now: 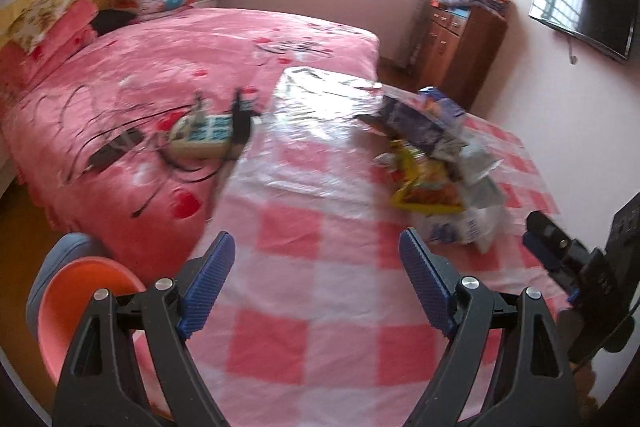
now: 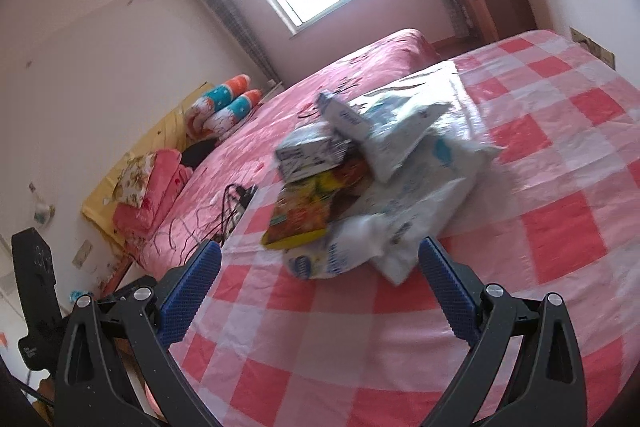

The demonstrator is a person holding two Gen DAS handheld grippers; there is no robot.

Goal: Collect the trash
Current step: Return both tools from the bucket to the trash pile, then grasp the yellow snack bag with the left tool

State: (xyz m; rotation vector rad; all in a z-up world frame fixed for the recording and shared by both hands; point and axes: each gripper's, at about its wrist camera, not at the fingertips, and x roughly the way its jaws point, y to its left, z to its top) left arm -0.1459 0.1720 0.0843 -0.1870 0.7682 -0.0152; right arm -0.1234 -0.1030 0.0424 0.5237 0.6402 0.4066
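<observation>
Both hand-held grippers hang spread and empty: the left hand-held gripper [image 1: 316, 259] short of the trash pile [image 1: 436, 163], the right hand-held gripper [image 2: 320, 267] just before it. That pile lies on the checked plastic cloth [image 2: 540, 227] over the counter. Crumpled white bags [image 2: 400, 219] look light, soft and slippery; the yellow snack packet [image 2: 300, 219], probably stiffer foil, offers an edge to pinch.
</observation>
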